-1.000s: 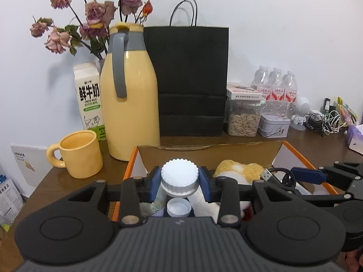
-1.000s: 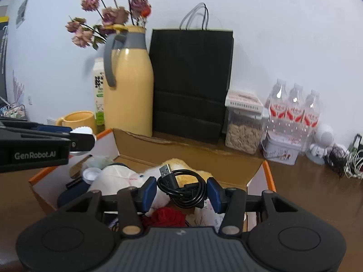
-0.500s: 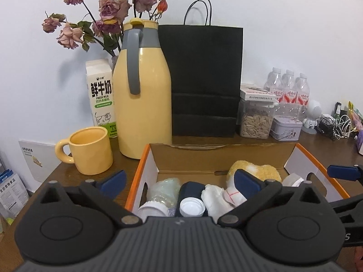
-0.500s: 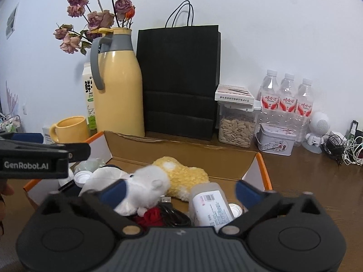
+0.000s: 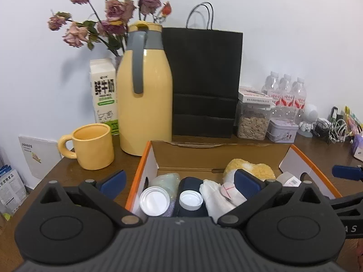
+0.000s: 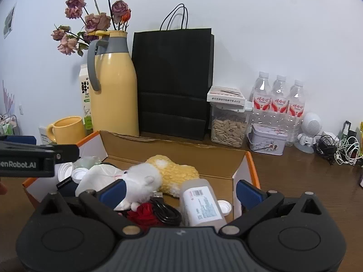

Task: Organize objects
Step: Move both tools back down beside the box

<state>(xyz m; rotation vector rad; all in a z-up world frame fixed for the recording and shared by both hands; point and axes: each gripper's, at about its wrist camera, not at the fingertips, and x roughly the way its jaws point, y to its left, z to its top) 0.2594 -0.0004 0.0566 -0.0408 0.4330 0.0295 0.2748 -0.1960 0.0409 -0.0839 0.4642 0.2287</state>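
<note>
Orange-edged cardboard box (image 5: 145, 158) is sitting on the wooden table (image 6: 295, 181), crammed with stuff. Your left gripper (image 5: 179, 180) is hanging spread wide, jaws just opened, gripping nothing; the white-capped bottle (image 5: 154, 200) is lying in the box below it. Your right gripper (image 6: 180, 189) is likewise released, jaws just opened; the black USB cable (image 6: 165, 213) is resting in the box beside the plush toy (image 6: 158, 172).

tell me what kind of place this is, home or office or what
Most likely a home or small office side table against a plain wall. A yellow thermos jug with a matching mug and a milk carton sit beside dried roses, with tangled charger cables at the far end.
</note>
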